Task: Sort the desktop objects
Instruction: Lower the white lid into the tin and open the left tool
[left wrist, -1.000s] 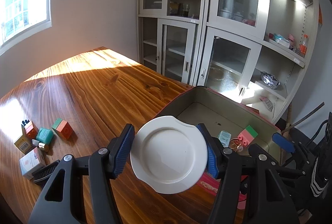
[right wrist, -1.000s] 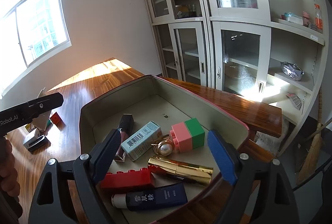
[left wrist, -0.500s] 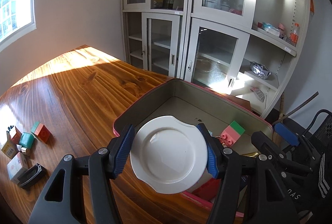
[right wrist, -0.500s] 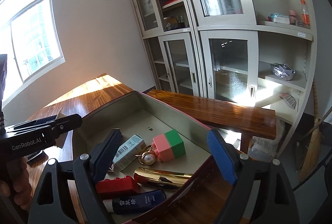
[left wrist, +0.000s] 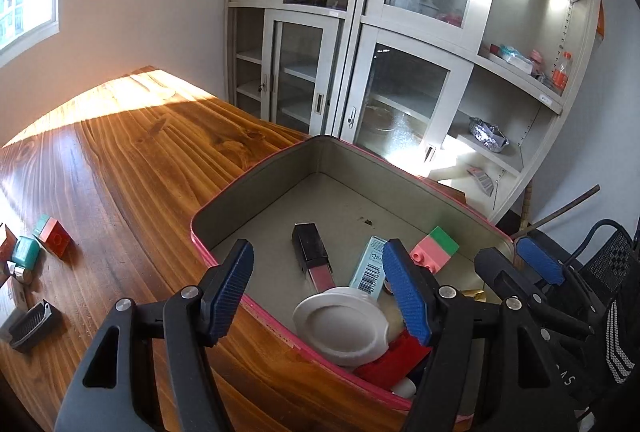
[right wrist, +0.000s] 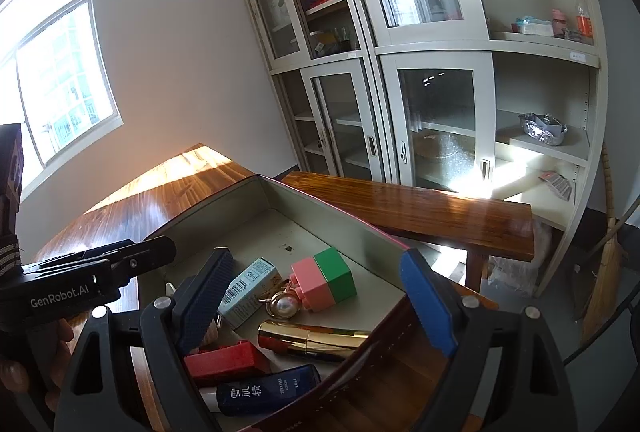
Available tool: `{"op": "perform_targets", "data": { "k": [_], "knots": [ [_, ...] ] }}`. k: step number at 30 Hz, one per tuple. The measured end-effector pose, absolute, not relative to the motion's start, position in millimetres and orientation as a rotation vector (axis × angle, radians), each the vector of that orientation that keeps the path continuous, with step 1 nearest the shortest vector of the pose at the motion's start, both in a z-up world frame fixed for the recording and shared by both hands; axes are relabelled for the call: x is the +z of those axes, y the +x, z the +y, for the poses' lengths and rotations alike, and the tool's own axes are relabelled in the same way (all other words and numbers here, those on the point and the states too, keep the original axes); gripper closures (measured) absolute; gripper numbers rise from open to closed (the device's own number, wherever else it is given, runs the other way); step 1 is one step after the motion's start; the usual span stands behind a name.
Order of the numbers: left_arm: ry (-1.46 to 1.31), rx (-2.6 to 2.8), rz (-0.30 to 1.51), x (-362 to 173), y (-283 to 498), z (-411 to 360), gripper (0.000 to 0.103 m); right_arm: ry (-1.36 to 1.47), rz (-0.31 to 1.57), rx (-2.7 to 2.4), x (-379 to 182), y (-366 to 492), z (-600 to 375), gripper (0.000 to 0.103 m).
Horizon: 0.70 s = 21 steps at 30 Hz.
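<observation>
White and round, the small plate lies inside the pink-rimmed tin box, in the near part of the box. It rests tilted, one edge propped on the red block, with its concave face up and toward the camera. Being round, it has no long axis to state.

The left gripper hovers above the near wall of the box. Its jaws have just been opening; they stand apart, and neither pad touches the plate below them.

The right gripper is over the near right corner of the box, jaws wide apart, nothing held.

Other contents, relative to the plate:
- Dark lip gloss tube: just beyond, long axis running away from the camera, pink end nearest the plate.
- Pale blue barcode carton: just beyond, right of the tube.
- Pink and green block: farther right, near the far wall.
- Gold lipstick and dark blue tube: seen from the right wrist, lying roughly crosswise.

Left of the box, several small items lie on the wooden table.
</observation>
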<state>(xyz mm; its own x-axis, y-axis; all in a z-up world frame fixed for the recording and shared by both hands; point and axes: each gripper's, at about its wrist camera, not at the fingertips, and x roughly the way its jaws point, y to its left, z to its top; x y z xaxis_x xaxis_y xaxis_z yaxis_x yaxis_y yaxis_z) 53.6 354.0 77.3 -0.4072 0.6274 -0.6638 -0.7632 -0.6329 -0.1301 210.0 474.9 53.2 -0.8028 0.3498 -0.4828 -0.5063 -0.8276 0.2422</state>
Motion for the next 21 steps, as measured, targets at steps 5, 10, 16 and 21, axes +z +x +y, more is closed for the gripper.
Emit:
{"op": "perform_targets", "data": {
  "k": [5, 10, 16, 21],
  "knots": [
    [-0.883, 2.131, 0.250, 76, 51, 346, 0.032, -0.599, 0.501, 2.571, 53, 209, 469, 0.014],
    [-0.898, 2.157, 0.230, 74, 46, 332, 0.032, -0.607, 0.492, 2.585, 54, 205, 462, 0.013],
    [-0.897, 2.212, 0.216, 73, 39, 316, 0.032, -0.620, 0.474, 2.606, 55, 200, 451, 0.013],
    [-0.907, 2.242, 0.203, 72, 35, 302, 0.032, -0.635, 0.460, 2.622, 56, 195, 442, 0.013]
  ]
}}
